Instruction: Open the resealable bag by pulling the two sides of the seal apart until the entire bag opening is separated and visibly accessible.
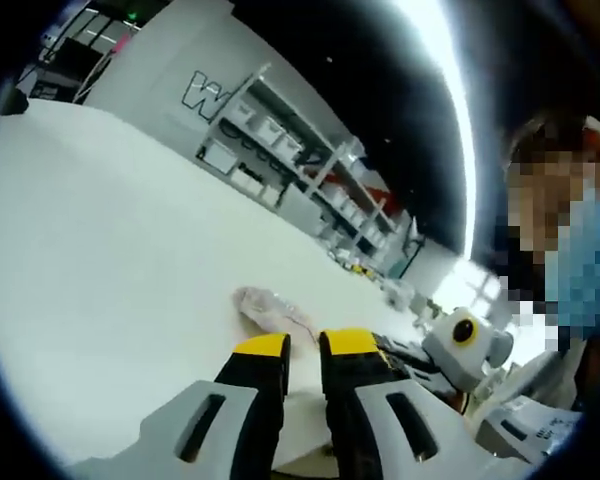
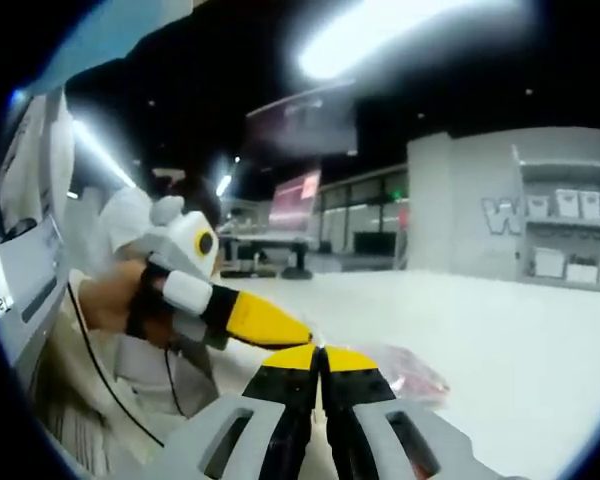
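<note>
— At the near edge of the white table [image 1: 110, 300], how do the tools stand?

— The left gripper [image 1: 302, 350] has its yellow-tipped jaws close together with only a narrow dark gap between them, and nothing is held there. The right gripper [image 2: 320, 358] has its jaws pressed tip to tip, also empty as far as I can see.

— And the bag?

— The resealable bag [image 1: 270, 308] lies flat on the table just beyond the left gripper's tips, slightly to their left, a pale crumpled thing with pinkish contents. In the right gripper view the same bag [image 2: 400, 372] sits just past the tips and off to the right.

— Which tool is nearer?

— Hard to call; both look close. In the right gripper view the left gripper [image 2: 265, 325] comes in from the left, held in a person's hand [image 2: 110, 300], its yellow tip almost meeting the right one's.

— The bag's long axis?

— It seems to run across the left gripper view. I cannot make out which edge carries the seal.
</note>
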A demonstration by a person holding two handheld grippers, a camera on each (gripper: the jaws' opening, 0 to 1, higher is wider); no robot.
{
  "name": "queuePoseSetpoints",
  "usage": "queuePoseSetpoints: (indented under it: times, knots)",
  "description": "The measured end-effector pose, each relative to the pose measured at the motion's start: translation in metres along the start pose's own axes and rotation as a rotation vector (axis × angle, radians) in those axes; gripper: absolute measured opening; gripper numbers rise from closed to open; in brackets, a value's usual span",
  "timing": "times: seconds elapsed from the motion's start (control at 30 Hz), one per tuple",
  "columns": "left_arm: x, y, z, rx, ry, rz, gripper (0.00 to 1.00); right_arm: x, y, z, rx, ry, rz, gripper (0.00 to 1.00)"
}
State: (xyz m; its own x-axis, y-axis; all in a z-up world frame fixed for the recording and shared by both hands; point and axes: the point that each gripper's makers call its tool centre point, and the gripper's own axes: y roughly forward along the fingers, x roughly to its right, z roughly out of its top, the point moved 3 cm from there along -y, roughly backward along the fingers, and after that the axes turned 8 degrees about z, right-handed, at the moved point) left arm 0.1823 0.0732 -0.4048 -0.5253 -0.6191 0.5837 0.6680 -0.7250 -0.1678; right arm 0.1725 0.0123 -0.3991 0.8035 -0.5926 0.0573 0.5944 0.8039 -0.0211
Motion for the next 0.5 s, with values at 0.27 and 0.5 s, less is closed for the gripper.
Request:
queuePoseSetpoints:
  times: [0.27, 0.5]
  knots:
    - [0.0041, 0.0011, -0.0041, -0.019, -0.004, -0.007, 0.12, 0.0005, 0.0001, -0.0007, -0.001, 0.000, 0.003, 0.00]
    - [0.0070, -0.0013, -0.0041, -0.022, -0.066, -0.034, 0.11, 0.0007, 0.0000, -0.0003, 0.005, 0.006, 0.007, 0.00]
